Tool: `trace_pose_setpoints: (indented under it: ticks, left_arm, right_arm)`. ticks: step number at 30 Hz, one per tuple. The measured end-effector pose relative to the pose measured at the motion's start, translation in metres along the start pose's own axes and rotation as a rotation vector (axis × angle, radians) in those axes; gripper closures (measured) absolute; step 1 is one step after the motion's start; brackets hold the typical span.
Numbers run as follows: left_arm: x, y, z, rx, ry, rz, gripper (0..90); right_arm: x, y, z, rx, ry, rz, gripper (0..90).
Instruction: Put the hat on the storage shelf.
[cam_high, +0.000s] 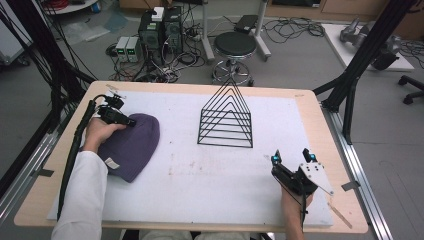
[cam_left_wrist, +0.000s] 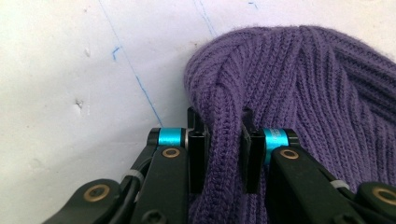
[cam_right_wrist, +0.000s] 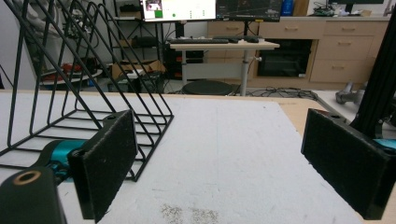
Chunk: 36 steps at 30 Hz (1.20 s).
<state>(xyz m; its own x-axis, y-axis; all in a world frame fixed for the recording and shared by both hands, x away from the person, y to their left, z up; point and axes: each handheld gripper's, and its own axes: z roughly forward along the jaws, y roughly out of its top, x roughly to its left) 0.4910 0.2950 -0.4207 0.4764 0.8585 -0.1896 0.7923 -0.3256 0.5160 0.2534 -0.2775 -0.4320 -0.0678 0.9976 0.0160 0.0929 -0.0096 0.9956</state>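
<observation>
Here the surface (cam_high: 210, 200) is a wooden-edged top covered by a white sheet, marked in the left gripper view with thin blue pen lines. On it, toward the far middle, stands a black wire rack (cam_high: 226, 117) shaped like a row of triangles, upright and well apart from both hands. In the right gripper view the rack (cam_right_wrist: 79, 84) sits to the left of the jaws, near them but not touching.

Next in size is the purple knitted beanie (cam_high: 131, 145), lying flat at the left side of the surface, with a small pale label at its near edge. The person's left hand, in a white sleeve, rests against its left side.

The left tongs (cam_high: 120, 119) lie at the far edge of the beanie. In the left gripper view the left tongs (cam_left_wrist: 226, 154) are clamped on a raised fold of the beanie (cam_left_wrist: 299, 93), the ribbed knit bunched up between the two black pads and pressed on both sides.

The right tongs (cam_high: 292, 159) are at the near right of the surface, held over the bare white sheet. In the right gripper view the right tongs (cam_right_wrist: 233, 168) stand wide apart, with nothing between the pads.
</observation>
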Motion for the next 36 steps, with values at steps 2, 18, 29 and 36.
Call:
trace_pose_setpoints:
  ticks: [2,18,29,36]
  left_arm:
    - [-0.001,0.0,0.0,-0.003,0.009,0.006,77.9]
    - [-0.038,-0.021,-0.017,-0.249,0.286,0.055,78.1]
    - [-0.073,-0.041,-0.058,-0.567,0.425,0.128,78.0]
    - [-0.097,-0.051,-0.083,-0.742,0.454,0.152,78.0]
  right_arm:
    - [0.0,0.0,0.0,0.0,0.001,-0.001,10.0]
    - [0.0,0.0,-0.001,-0.004,0.016,-0.01,10.1]
    - [0.001,-0.001,0.0,0.001,0.023,-0.014,10.1]
    - [0.002,0.0,-0.001,-0.006,0.029,-0.007,10.0]
